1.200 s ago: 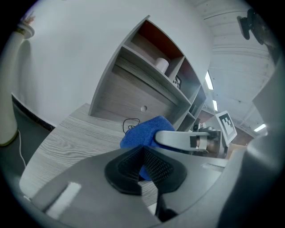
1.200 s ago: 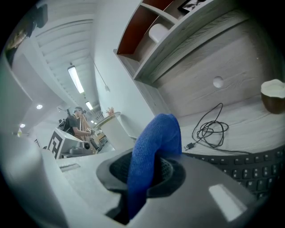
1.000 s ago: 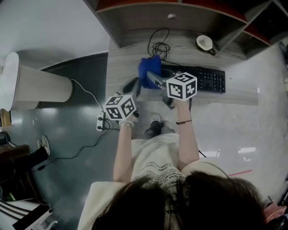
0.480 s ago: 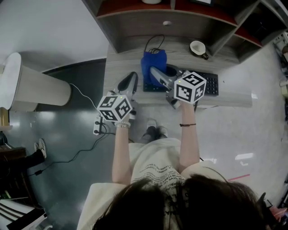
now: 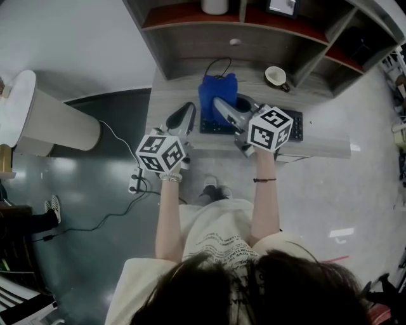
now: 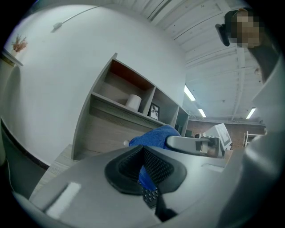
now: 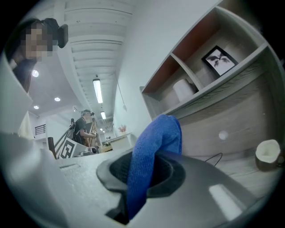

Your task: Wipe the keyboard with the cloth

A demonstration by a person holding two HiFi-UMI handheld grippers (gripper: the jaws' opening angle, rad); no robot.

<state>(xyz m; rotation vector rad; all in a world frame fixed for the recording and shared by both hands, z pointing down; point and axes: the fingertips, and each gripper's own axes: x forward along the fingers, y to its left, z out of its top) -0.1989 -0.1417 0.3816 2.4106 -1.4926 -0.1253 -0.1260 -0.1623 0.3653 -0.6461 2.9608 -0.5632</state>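
Observation:
A blue cloth (image 5: 216, 94) hangs bunched over the left end of a black keyboard (image 5: 297, 124) on the grey wooden desk (image 5: 170, 95). My right gripper (image 5: 217, 103) reaches in from the right and is shut on the cloth (image 7: 156, 138), which sticks up between its jaws and hangs down in front of them. My left gripper (image 5: 187, 109) rests over the desk just left of the keyboard. Its jaws are shut with nothing in them. Through its narrow slit I see the cloth (image 6: 153, 136) and a few keys of the keyboard (image 6: 150, 196).
A white cup (image 5: 275, 75) stands on the desk at the back right, and a black cable (image 5: 219, 65) coils behind the cloth. The shelf above holds a white roll (image 5: 214, 6) and a picture frame (image 5: 282, 6). A power strip (image 5: 135, 184) lies on the floor at the left.
The head view has tilted, so more of the shelf shows. The cloth now stands taller over the keyboard's left end. Both grippers keep nearly the same places on the desk.

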